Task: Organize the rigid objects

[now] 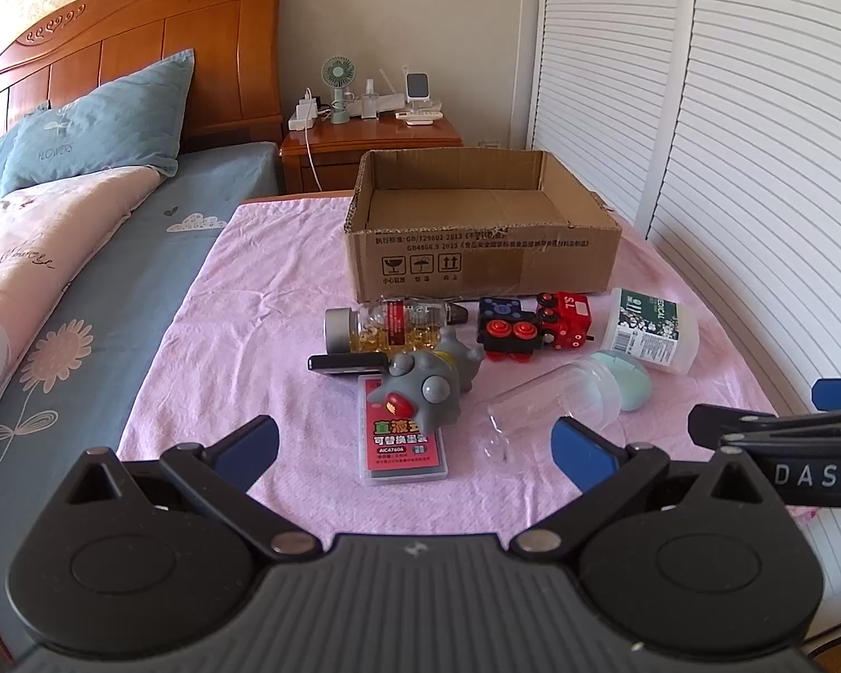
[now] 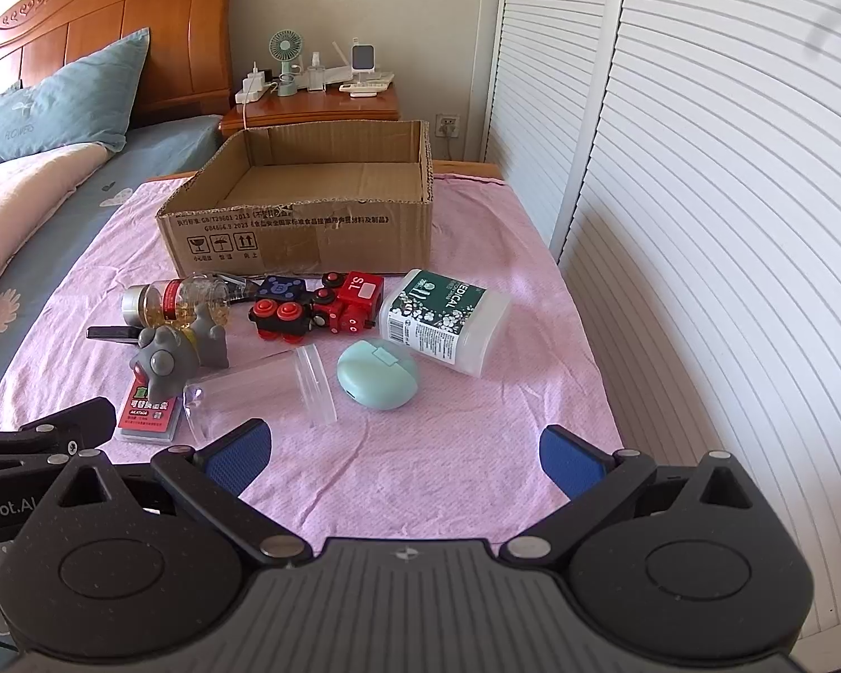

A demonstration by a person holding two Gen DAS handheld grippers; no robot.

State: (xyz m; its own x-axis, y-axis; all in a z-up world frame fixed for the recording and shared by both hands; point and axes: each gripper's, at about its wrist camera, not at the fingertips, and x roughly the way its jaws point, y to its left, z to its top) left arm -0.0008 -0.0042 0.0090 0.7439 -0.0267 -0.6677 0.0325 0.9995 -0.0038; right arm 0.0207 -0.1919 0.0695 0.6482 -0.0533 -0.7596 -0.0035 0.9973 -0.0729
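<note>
- Sorting has not begun, by my reading: the cardboard box (image 1: 479,224) at the far end of the pink-covered counter (image 1: 252,303) looks empty, and every item lies in front of it.
- Left wrist view: my left tongs (image 1: 415,446) stand wide and hold nothing. Directly ahead lies the grey toy (image 1: 426,387), resting on a red card pack (image 1: 402,448). Behind it are a capsule bottle (image 1: 389,325) on its side and a toy train (image 1: 532,325). A clear cup (image 1: 538,415) lies to the right, near my right blue pad.
- Right wrist view: my right tongs (image 2: 403,457) are also wide and empty. The clear cup (image 2: 258,398) and mint case (image 2: 377,373) lie just ahead, the white tub (image 2: 446,322) beyond them; whether cup and case touch I cannot tell.
- Next move, I judge: lower one pair of tongs over the nearest piece, close, and carry it to the box.
</note>
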